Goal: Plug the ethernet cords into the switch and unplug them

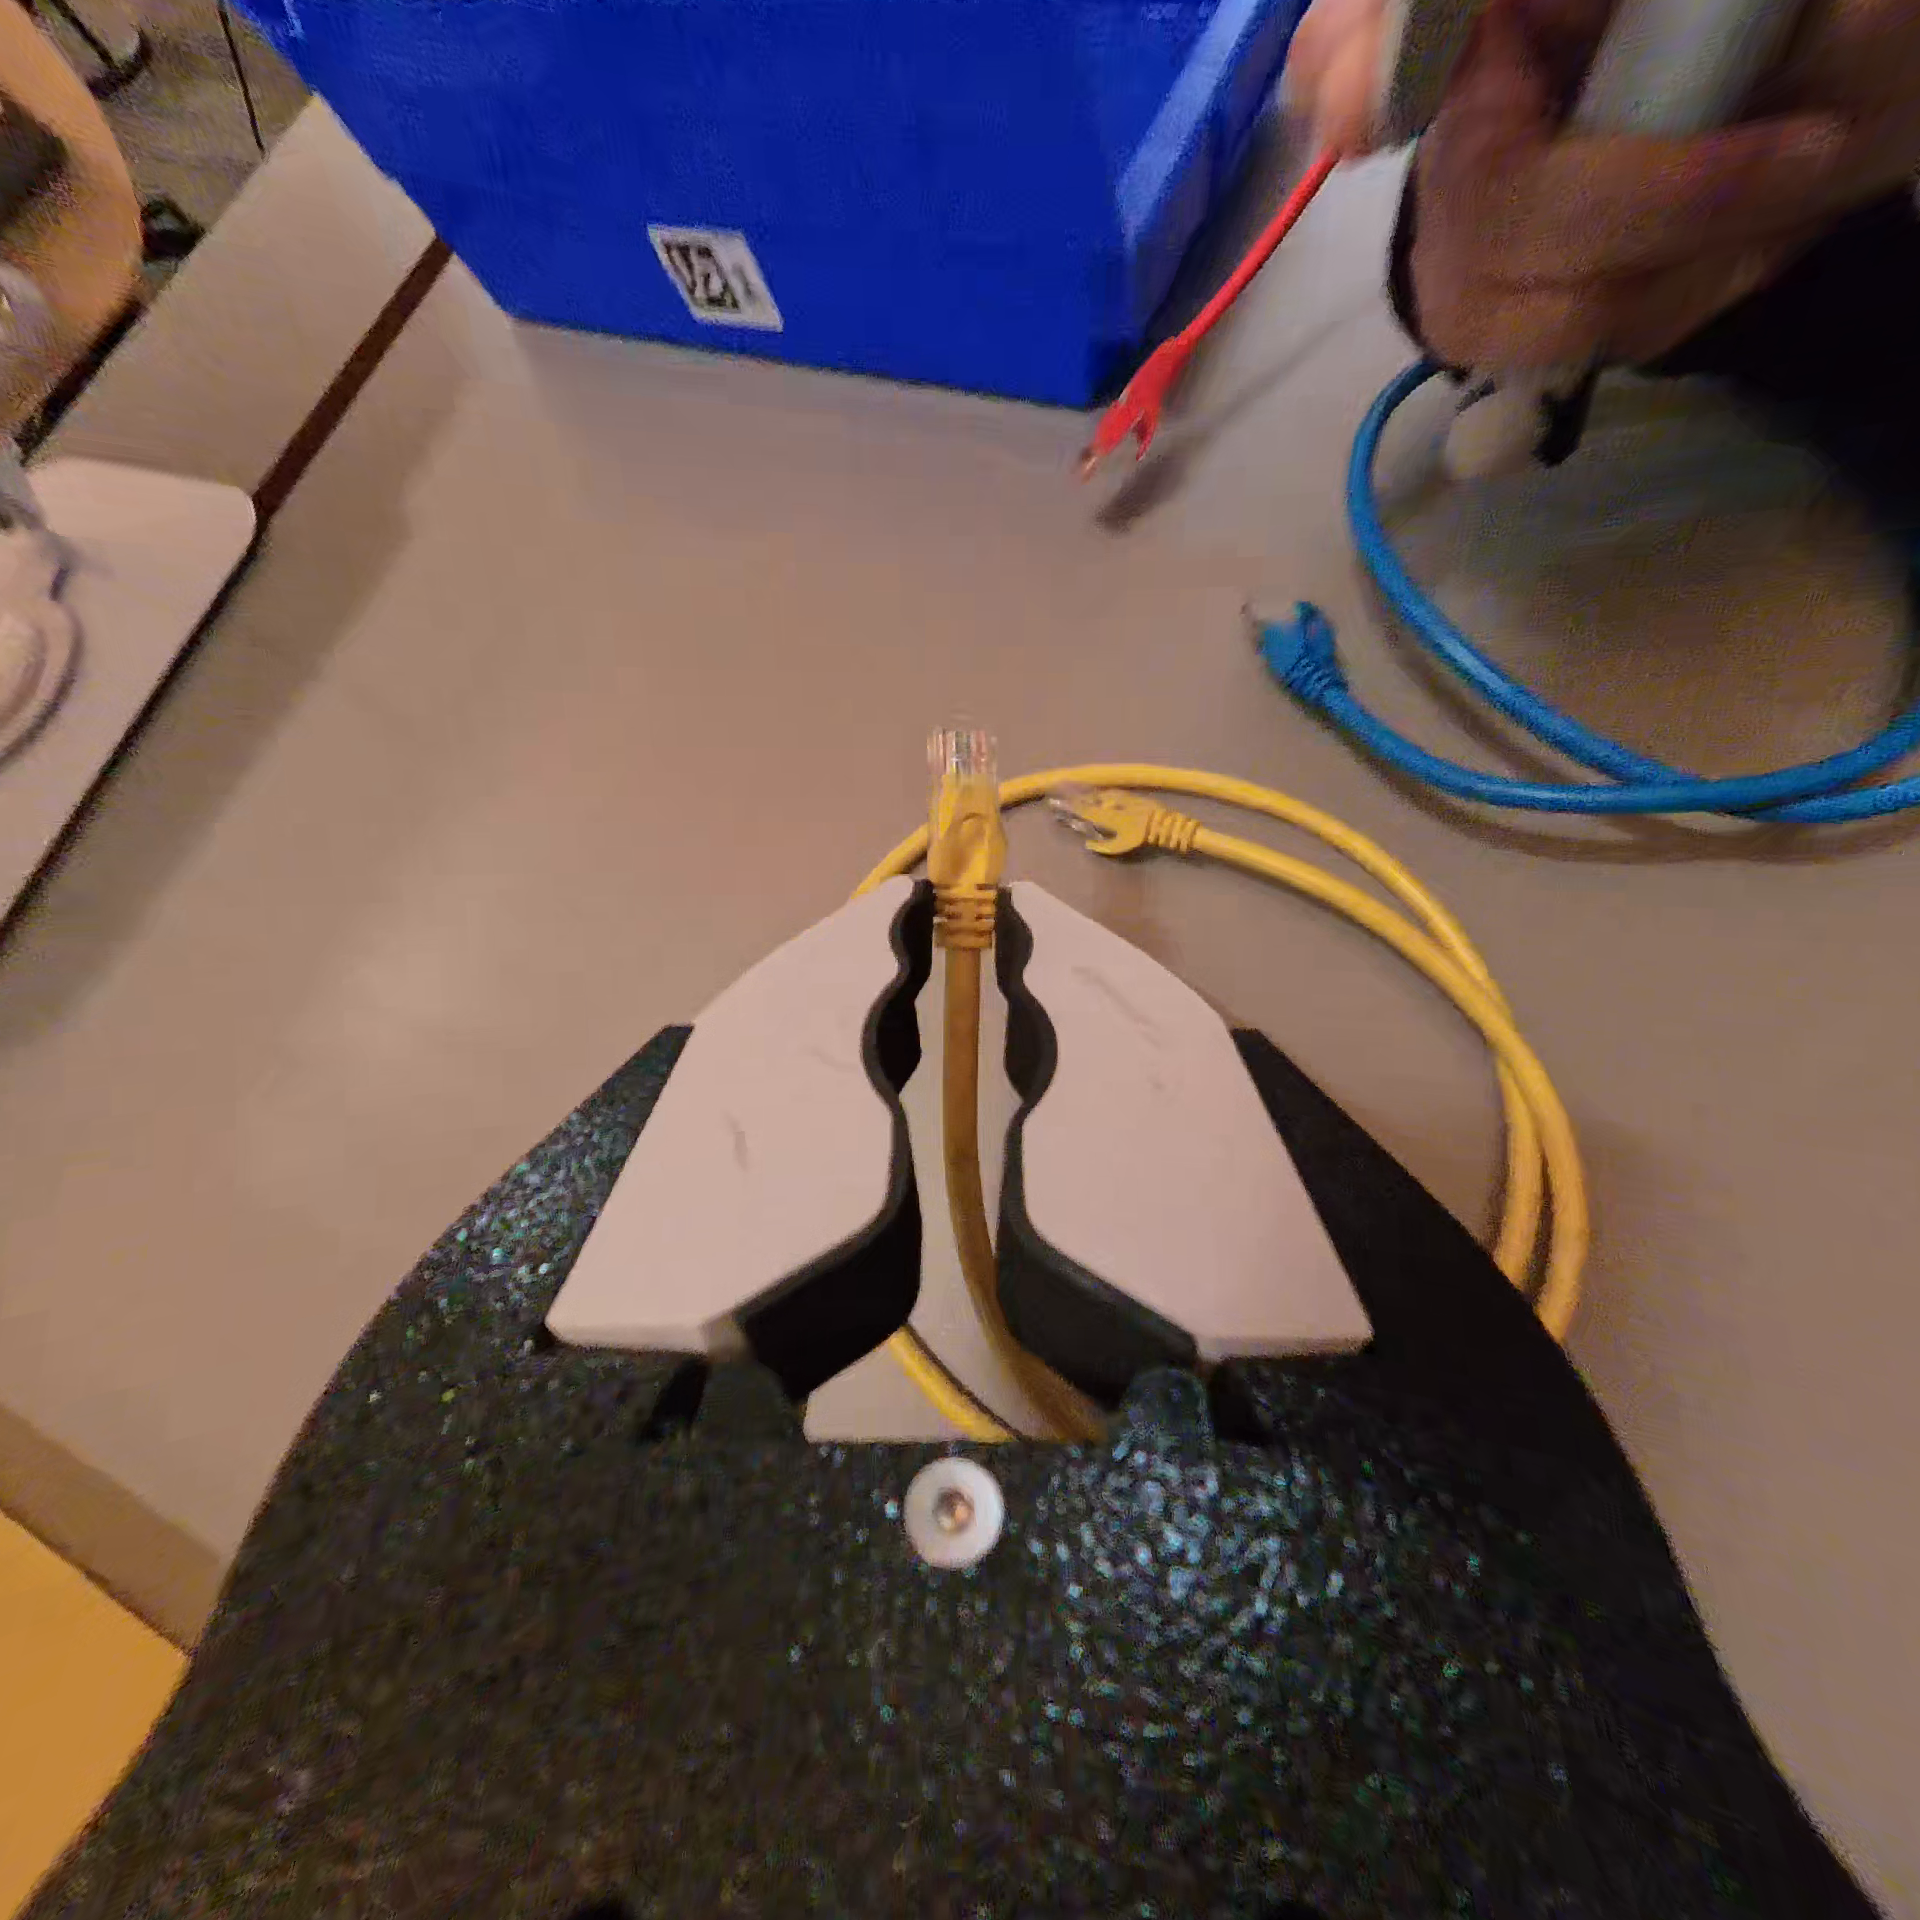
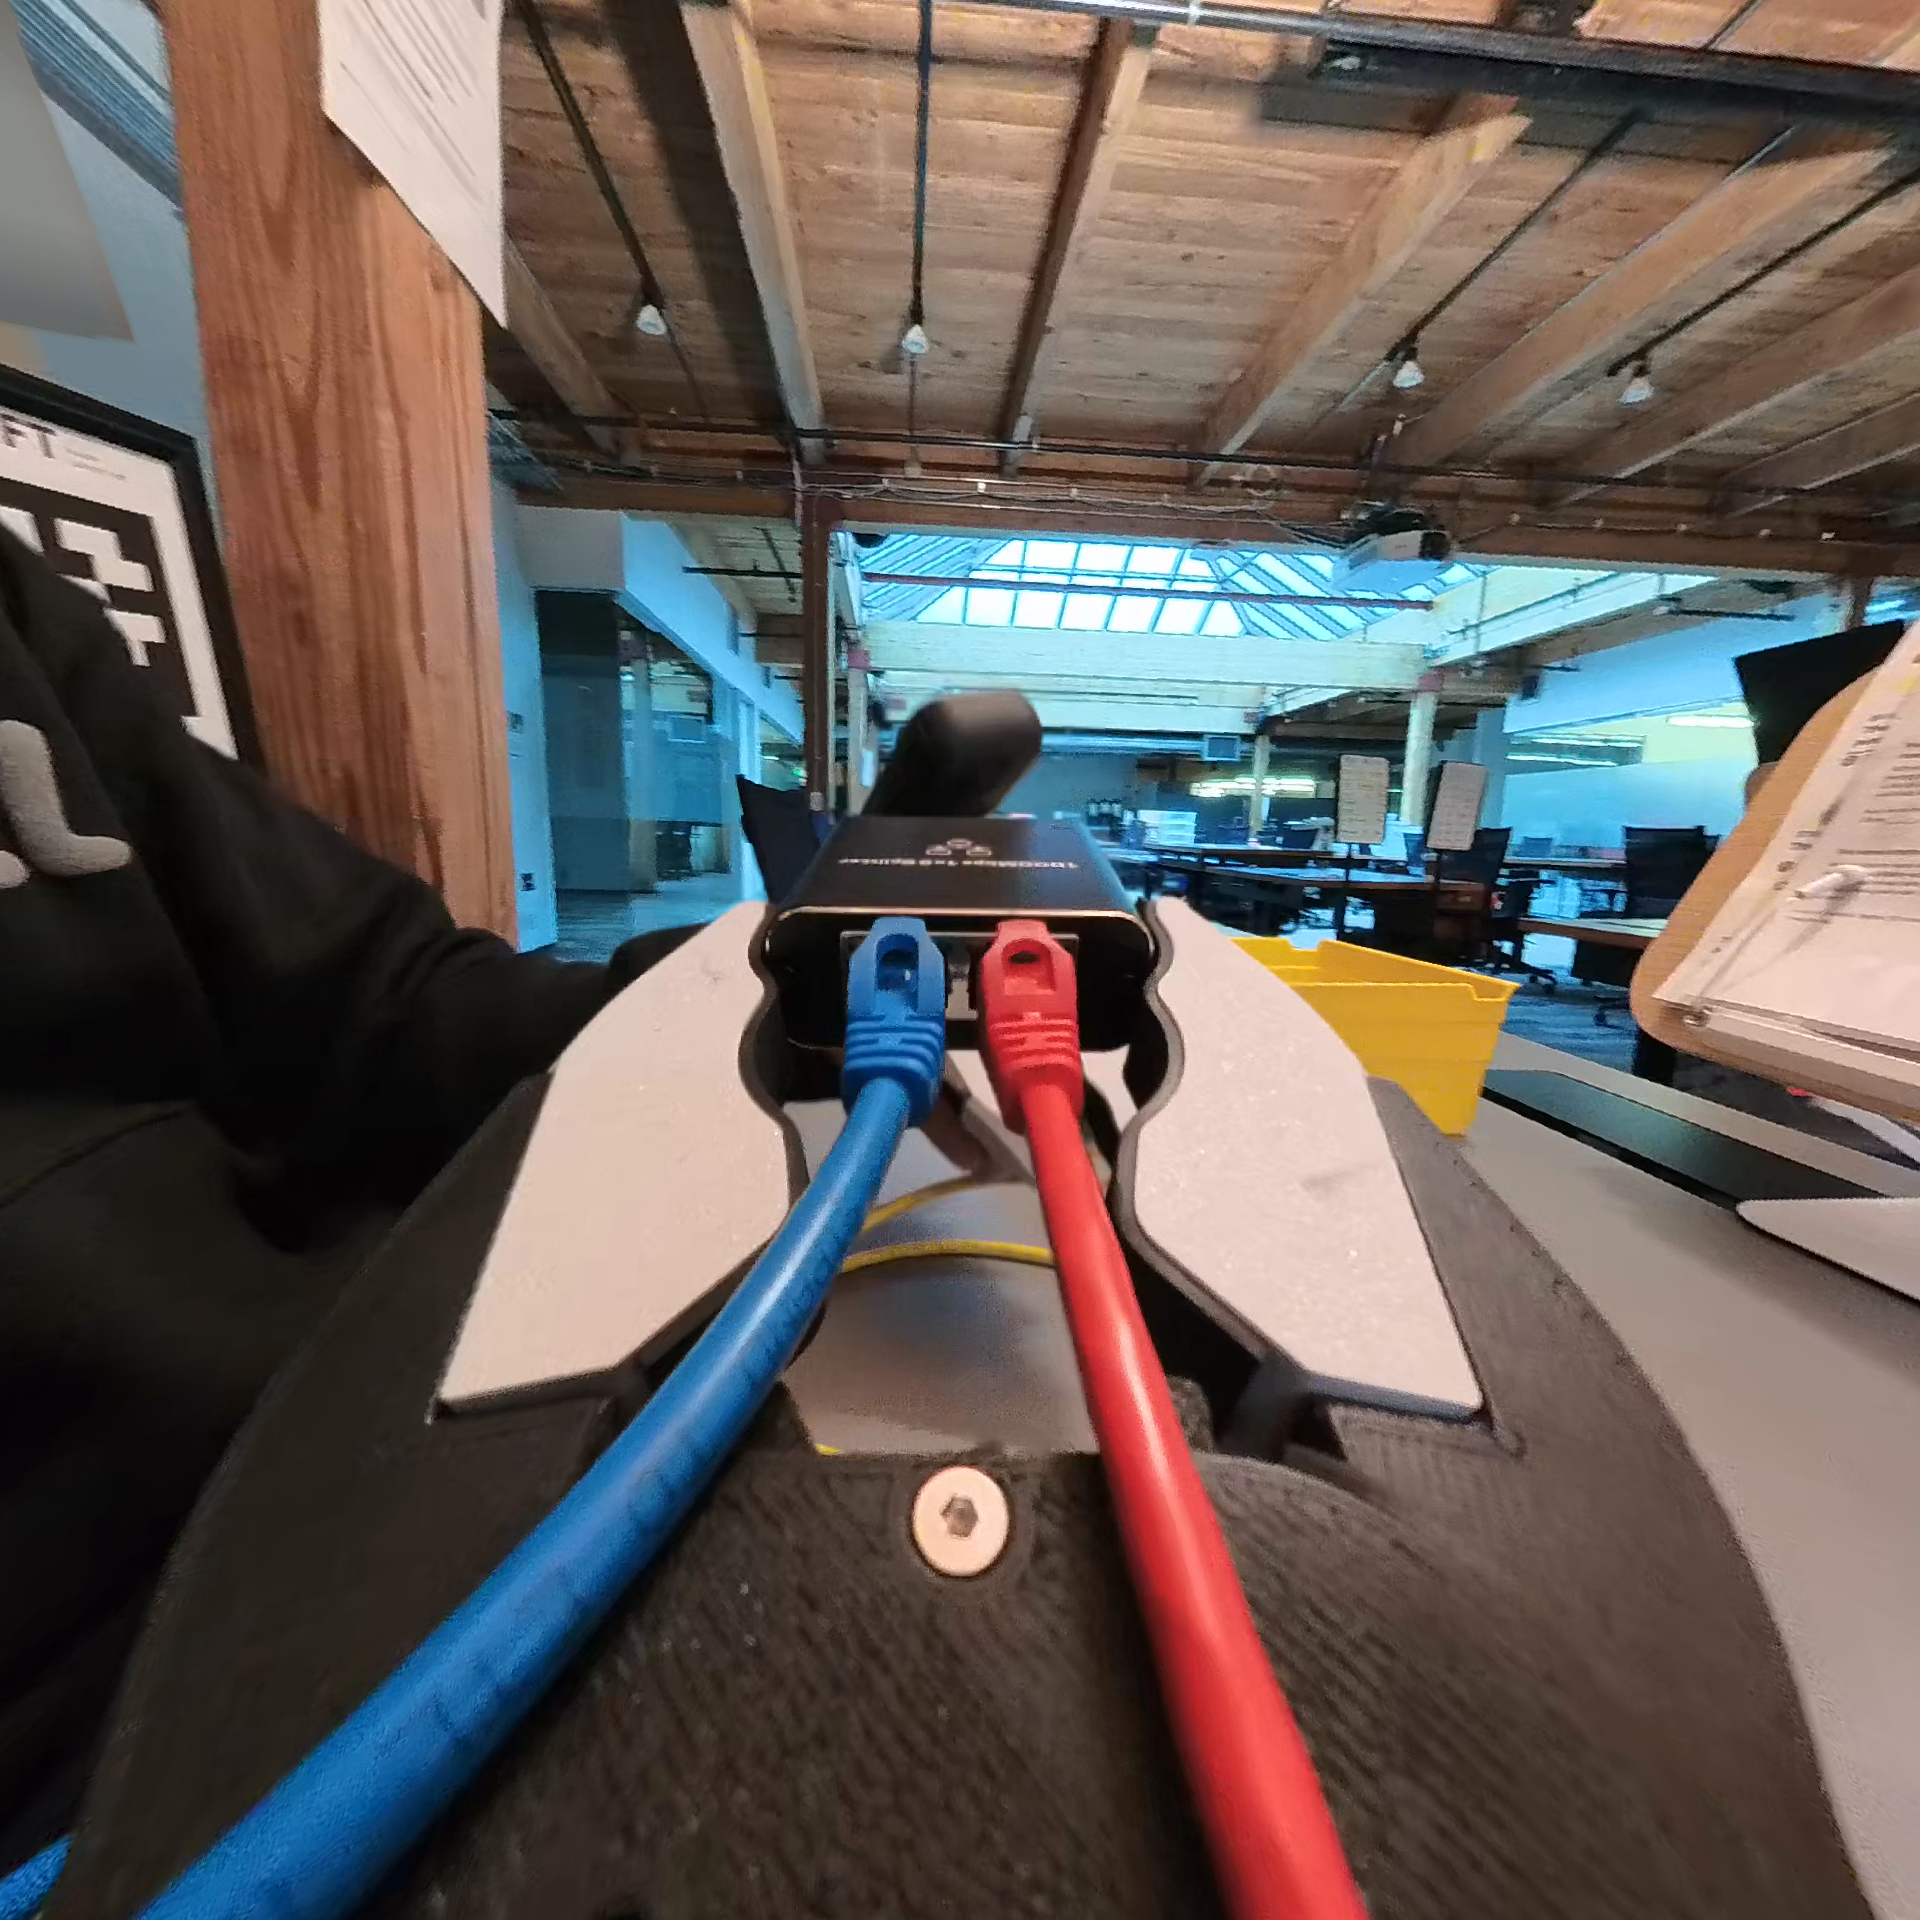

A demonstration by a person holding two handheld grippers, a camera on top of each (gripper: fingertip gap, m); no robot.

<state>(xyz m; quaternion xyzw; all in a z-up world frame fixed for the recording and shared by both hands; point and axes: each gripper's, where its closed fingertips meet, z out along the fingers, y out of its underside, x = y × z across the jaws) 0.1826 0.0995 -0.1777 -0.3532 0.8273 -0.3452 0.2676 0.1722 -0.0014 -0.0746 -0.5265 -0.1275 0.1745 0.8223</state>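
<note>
My left gripper (image 1: 961,899) is shut on the yellow ethernet cord (image 1: 1455,935) just behind its plug (image 1: 961,790), which sticks out forward above the table. The cord's other plug (image 1: 1122,826) lies on the table. My right gripper (image 2: 961,935) is shut on the black switch (image 2: 961,873) and holds it up in the air. A blue plug (image 2: 894,987) and a red plug (image 2: 1029,997) sit in its ports. In the left wrist view the blue cord (image 1: 1558,748) loops on the table, its free plug (image 1: 1294,644) lying there. The red cord's free end (image 1: 1132,410) is blurred.
A blue bin (image 1: 779,156) stands at the back of the grey table (image 1: 623,675). The hand holding the right gripper (image 1: 1558,208) is blurred at the top right. A yellow bin (image 2: 1382,1018), a clipboard (image 2: 1818,883) and a wooden post (image 2: 343,468) surround the right gripper.
</note>
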